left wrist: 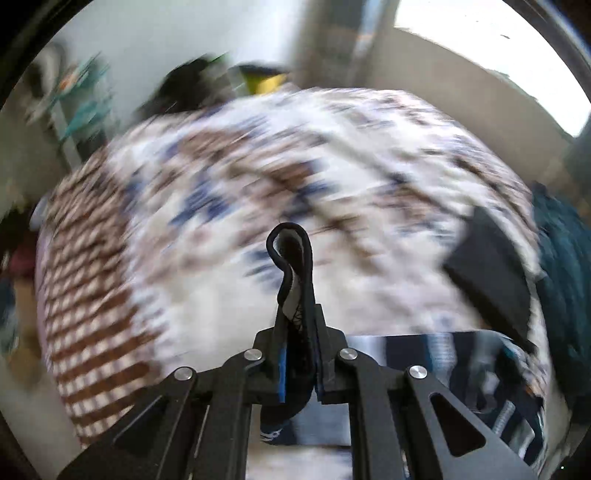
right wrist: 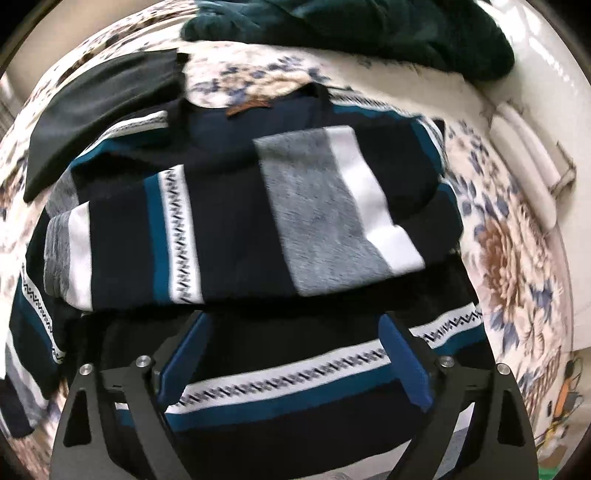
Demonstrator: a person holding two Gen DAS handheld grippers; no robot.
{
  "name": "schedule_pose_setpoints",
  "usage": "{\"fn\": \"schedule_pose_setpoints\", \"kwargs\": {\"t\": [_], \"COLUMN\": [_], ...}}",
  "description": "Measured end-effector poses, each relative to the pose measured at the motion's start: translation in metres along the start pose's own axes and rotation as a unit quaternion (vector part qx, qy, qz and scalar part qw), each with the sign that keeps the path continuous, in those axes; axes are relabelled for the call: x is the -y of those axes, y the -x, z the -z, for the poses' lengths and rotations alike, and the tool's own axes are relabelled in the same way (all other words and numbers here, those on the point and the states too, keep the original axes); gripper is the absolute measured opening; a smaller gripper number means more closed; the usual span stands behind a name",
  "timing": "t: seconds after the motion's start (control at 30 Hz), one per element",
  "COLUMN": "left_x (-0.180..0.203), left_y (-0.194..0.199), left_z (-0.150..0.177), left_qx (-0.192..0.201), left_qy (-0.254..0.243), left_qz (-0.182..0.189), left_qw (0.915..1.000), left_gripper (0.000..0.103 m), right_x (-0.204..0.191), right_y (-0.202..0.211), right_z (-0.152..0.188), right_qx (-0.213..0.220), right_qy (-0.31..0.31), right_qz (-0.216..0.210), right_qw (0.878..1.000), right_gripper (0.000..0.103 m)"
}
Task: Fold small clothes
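Left gripper (left wrist: 298,314): jaws closed tight, pinching a dark fabric edge between the pads; fingers near-parallel, pointing forward and up; view motion-blurred. Right gripper (right wrist: 293,354): jaws spread wide, blue pads (right wrist: 404,363) exposed, nothing between them; angled downward, hovering just above the striped sweater (right wrist: 258,206).

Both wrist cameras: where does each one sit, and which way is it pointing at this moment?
Left wrist: on the left gripper, shut on a dark fabric edge, facing across the blurred floral bedspread toward the room.
Right wrist: on the right gripper, jaws open, looking down on the striped sweater.
Shared: the bedspread, the sweater, a folded black garment and a dark green garment. No hands show.
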State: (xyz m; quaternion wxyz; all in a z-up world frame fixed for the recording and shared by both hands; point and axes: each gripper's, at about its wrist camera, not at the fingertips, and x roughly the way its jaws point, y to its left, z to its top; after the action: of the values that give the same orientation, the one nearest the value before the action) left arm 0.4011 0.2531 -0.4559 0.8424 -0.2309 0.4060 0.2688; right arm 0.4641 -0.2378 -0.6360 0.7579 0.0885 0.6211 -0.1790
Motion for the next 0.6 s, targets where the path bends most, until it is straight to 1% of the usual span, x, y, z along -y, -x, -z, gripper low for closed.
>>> {"fn": "schedule_pose_setpoints", "kwargs": {"t": [0.07, 0.1, 0.17, 0.2, 0.23, 0.27, 0.3, 0.33, 0.4, 0.43, 0.47, 0.5, 0.53, 0.6], "left_x": [0.039, 0.065, 0.125, 0.145, 0.182, 0.199, 0.226, 0.256, 0.3, 0.329, 0.348, 0.364, 0.381, 0.408], "left_y": [0.022, 0.032, 0.049, 0.055, 0.059, 0.063, 0.066, 0.067, 0.07, 0.07, 0.071, 0.073, 0.072, 0.072], "left_z": [0.006, 0.01, 0.024, 0.031, 0.046, 0.056, 0.072, 0.092, 0.125, 0.149, 0.166, 0.177, 0.195, 0.222], "left_qx": [0.016, 0.022, 0.024, 0.02, 0.01, 0.004, -0.006, -0.016, -0.034, -0.05, -0.059, -0.067, -0.076, -0.088], "left_qy": [-0.037, -0.061, -0.11, -0.127, -0.153, -0.166, -0.189, -0.216, -0.251, -0.281, -0.295, -0.304, -0.321, -0.345], "left_qz": [0.03, 0.051, 0.103, 0.12, 0.151, 0.167, 0.187, 0.206, 0.236, 0.25, 0.26, 0.267, 0.274, 0.281], "left_qw": [0.9987, 0.9966, 0.9882, 0.9845, 0.9766, 0.9718, 0.964, 0.9543, 0.938, 0.9252, 0.9174, 0.9119, 0.9032, 0.8911], "left_gripper": [0.008, 0.008, 0.008, 0.008, 0.008, 0.008, 0.008, 0.008, 0.008, 0.008, 0.008, 0.008, 0.008, 0.008], "right_x": [0.027, 0.04, 0.063, 0.076, 0.091, 0.106, 0.117, 0.134, 0.16, 0.171, 0.184, 0.193, 0.202, 0.218], "right_y": [-0.004, -0.006, -0.01, -0.012, -0.014, -0.017, -0.019, -0.022, -0.026, -0.028, -0.03, -0.032, -0.034, -0.038], "right_z": [0.001, 0.002, 0.0, -0.002, -0.004, -0.007, -0.01, -0.013, -0.021, -0.025, -0.028, -0.029, -0.032, -0.036], "right_qx": [-0.012, -0.019, -0.029, -0.034, -0.038, -0.043, -0.044, -0.045, -0.049, -0.049, -0.05, -0.05, -0.049, -0.049], "right_qy": [-0.013, -0.017, -0.026, -0.033, -0.038, -0.044, -0.049, -0.059, -0.075, -0.081, -0.089, -0.093, -0.097, -0.103], "right_qz": [-0.012, -0.015, -0.02, -0.023, -0.022, -0.022, -0.024, -0.024, -0.021, -0.022, -0.021, -0.02, -0.019, -0.016], "right_qw": [1.0, 1.0, 0.999, 0.999, 0.998, 0.998, 0.998, 0.997, 0.996, 0.995, 0.995, 0.994, 0.994, 0.993], "right_gripper": [0.094, 0.094, 0.094, 0.094, 0.094, 0.094, 0.094, 0.094, 0.094, 0.094, 0.094, 0.094, 0.094, 0.094]}}
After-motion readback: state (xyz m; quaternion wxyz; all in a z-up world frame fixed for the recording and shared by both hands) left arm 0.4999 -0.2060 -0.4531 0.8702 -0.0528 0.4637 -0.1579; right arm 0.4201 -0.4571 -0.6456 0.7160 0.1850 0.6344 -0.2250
